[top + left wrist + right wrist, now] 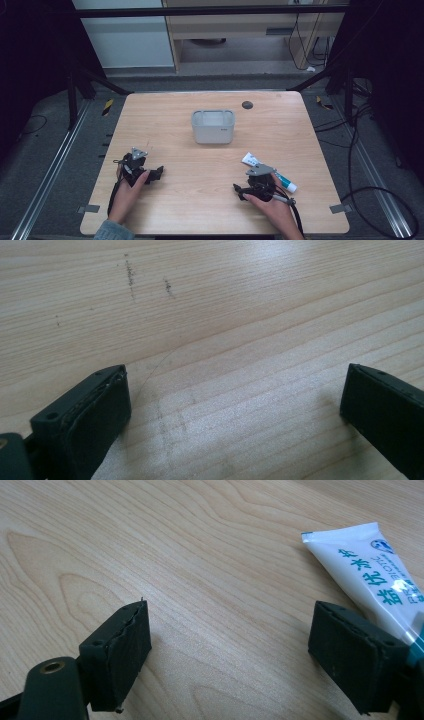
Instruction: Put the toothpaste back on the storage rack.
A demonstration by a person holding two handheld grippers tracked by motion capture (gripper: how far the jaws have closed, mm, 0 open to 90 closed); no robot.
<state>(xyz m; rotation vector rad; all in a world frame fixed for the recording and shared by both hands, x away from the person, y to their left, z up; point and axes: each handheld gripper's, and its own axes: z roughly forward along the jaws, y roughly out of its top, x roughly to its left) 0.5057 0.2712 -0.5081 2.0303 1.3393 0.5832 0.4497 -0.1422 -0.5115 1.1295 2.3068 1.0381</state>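
Note:
A white toothpaste tube (251, 161) with teal print and a teal cap lies on the wooden table (200, 210) at the front right. My right gripper (241, 190) rests on the table just beside it, held by a hand. In the right gripper view the tube (364, 571) lies past the right-hand jaw, outside the gap, and the gripper (230, 647) stands open over bare wood. My left gripper (157, 173) sits at the front left in the other hand. Its jaws are wide apart, open (235, 405), with only wood grain between them.
A pale grey rectangular bin (213, 126) stands in the middle of the table, beyond both grippers. A small dark round grommet (247, 105) sits near the far edge. Cables trail on the floor to the right (370, 165).

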